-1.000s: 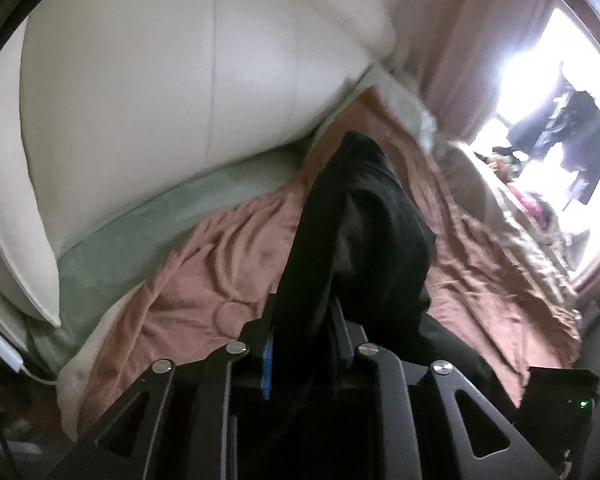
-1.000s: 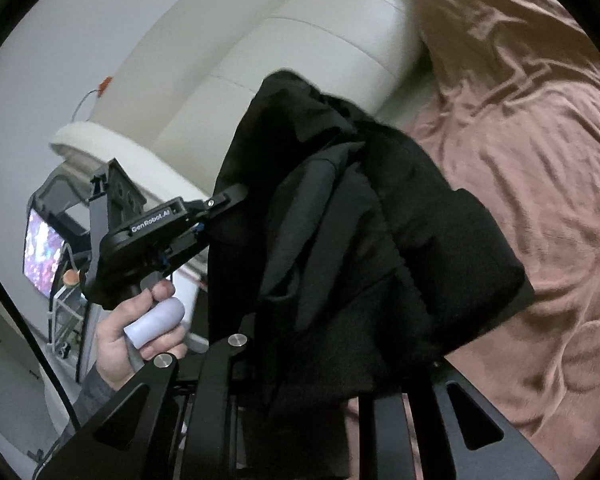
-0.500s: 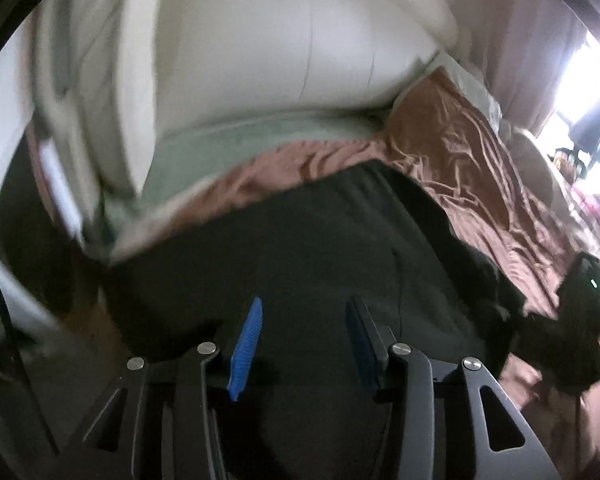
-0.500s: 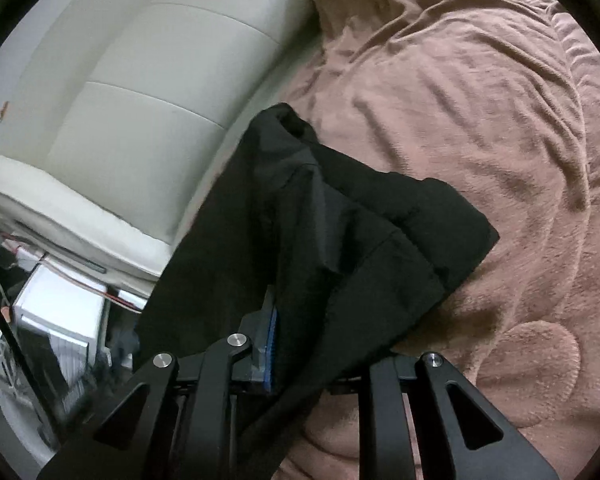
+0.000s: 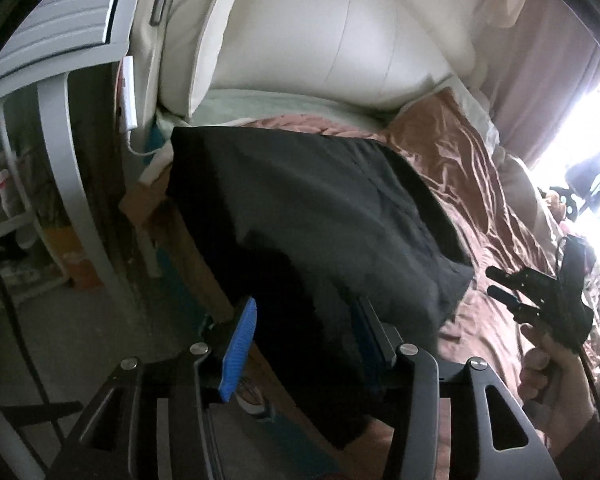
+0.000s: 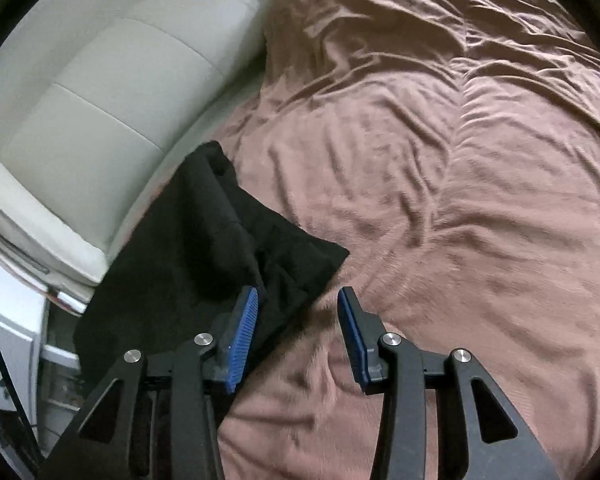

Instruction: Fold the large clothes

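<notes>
Change: black garment, held aloft a second ago, now lies folded at the bed's headboard-side edge.
Left gripper: jaws apart, released.
Right gripper: jaws apart, empty.
Meaning: fold likely complete.

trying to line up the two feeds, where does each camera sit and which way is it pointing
Left wrist: sits on the left gripper, looking along its open fingers across the black garment toward the cream headboard; the person's right hand holding the right gripper shows at right.
Right wrist: sits on the right gripper, looking down over the brown blanket; only its own open fingers show.
Shared: the black garment, brown blanket and cream headboard.
</notes>
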Motion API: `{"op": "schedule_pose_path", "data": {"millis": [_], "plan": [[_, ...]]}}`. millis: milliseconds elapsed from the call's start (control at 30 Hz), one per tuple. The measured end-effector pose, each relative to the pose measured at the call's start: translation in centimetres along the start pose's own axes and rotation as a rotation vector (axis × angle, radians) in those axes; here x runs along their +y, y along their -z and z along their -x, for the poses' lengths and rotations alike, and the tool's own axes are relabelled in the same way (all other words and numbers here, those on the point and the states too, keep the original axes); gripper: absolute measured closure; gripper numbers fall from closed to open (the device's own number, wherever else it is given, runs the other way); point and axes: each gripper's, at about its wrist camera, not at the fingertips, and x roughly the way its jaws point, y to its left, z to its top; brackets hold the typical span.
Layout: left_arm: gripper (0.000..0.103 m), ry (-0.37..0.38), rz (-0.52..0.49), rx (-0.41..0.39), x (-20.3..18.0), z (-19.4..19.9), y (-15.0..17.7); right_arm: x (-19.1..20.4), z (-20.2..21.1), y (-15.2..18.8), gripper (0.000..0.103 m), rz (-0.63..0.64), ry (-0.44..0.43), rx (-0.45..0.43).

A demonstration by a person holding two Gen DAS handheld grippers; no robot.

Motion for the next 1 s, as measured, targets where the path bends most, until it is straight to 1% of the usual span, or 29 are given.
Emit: {"op": "schedule_pose_path", "data": {"millis": [100, 133, 200, 267, 300, 333, 367, 400, 433, 467, 500, 533, 633, 667, 800, 867, 967, 1000], "plan": [[0.051, -0.009, -0.018, -0.02, -1.4, 1.4, -0.2, 0.1, 3.0, 0.6, 0.064, 0.005, -0.01, -0.008], [0.051, -0.016, -0.02, -0.021, -1.7, 1.8, -0.1, -0.5, 3.8, 0.7, 0.064, 0.007, -0.01, -0.009], [0.051, -0.024, -0.025, -0.027, -2.6, 2.8, 0.0, -0.8, 6.0, 1.0, 0.056, 0.015, -0.011, -0.017], [0.05, -0.026, -0.038, -0.033, -3.7, 4.0, 0.0, -1.5, 8.3, 1.4, 0.03, 0.018, -0.014, -0.03], [0.043, -0.024, -0.042, -0.038, -4.3, 4.7, 0.1, -1.7, 9.6, 1.7, 0.027, 0.021, -0.015, -0.039], [0.03, -0.015, -0.048, -0.049, -4.9, 5.5, 0.1, -1.8, 10.7, 2.0, 0.025, 0.026, -0.019, -0.044], [0.022, -0.006, -0.054, -0.061, -5.4, 6.1, 0.2, -1.9, 11.8, 2.4, 0.025, 0.031, -0.021, -0.045], [0.009, -0.001, -0.061, -0.074, -6.1, 6.9, 0.3, -2.0, 13.0, 2.9, 0.024, 0.037, -0.023, -0.046], [0.003, 0.006, -0.067, -0.088, -6.8, 7.6, 0.5, -2.0, 13.9, 3.2, 0.019, 0.044, -0.026, -0.053], [0.002, 0.014, -0.071, -0.095, -7.3, 8.1, 0.6, -2.1, 15.0, 3.6, 0.011, 0.051, -0.028, -0.063], [0.001, 0.021, -0.079, -0.099, -8.1, 8.8, 0.8, -2.2, 16.3, 4.0, 0.008, 0.057, -0.028, -0.079], [0.0, 0.024, -0.092, -0.103, -8.8, 9.3, 1.1, -2.3, 17.3, 4.4, 0.001, 0.056, -0.027, -0.089], [0.0, 0.038, -0.128, -0.127, -10.7, 10.9, 1.9, -3.2, 20.5, 5.6, 0.0, 0.046, -0.046, -0.113], [0.0, 0.039, -0.135, -0.138, -11.2, 11.5, 2.3, -3.4, 21.6, 5.9, 0.0, 0.05, -0.04, -0.124], [0.0, 0.087, -0.176, -0.187, -13.0, 13.9, 3.9, -4.3, 26.3, 8.3, 0.0, 0.11, -0.006, -0.176], [0.0, 0.101, -0.199, -0.181, -14.0, 14.8, 4.7, -4.5, 27.8, 9.4, 0.0, 0.126, 0.001, -0.18], [0.0, 0.134, -0.201, -0.152, -14.9, 16.0, 5.7, -5.8, 30.6, 11.5, 0.0, 0.104, -0.017, -0.18], [0.0, 0.159, -0.201, -0.149, -15.2, 16.5, 6.2, -6.4, 31.4, 12.2, 0.0, 0.095, -0.019, -0.177]]}}
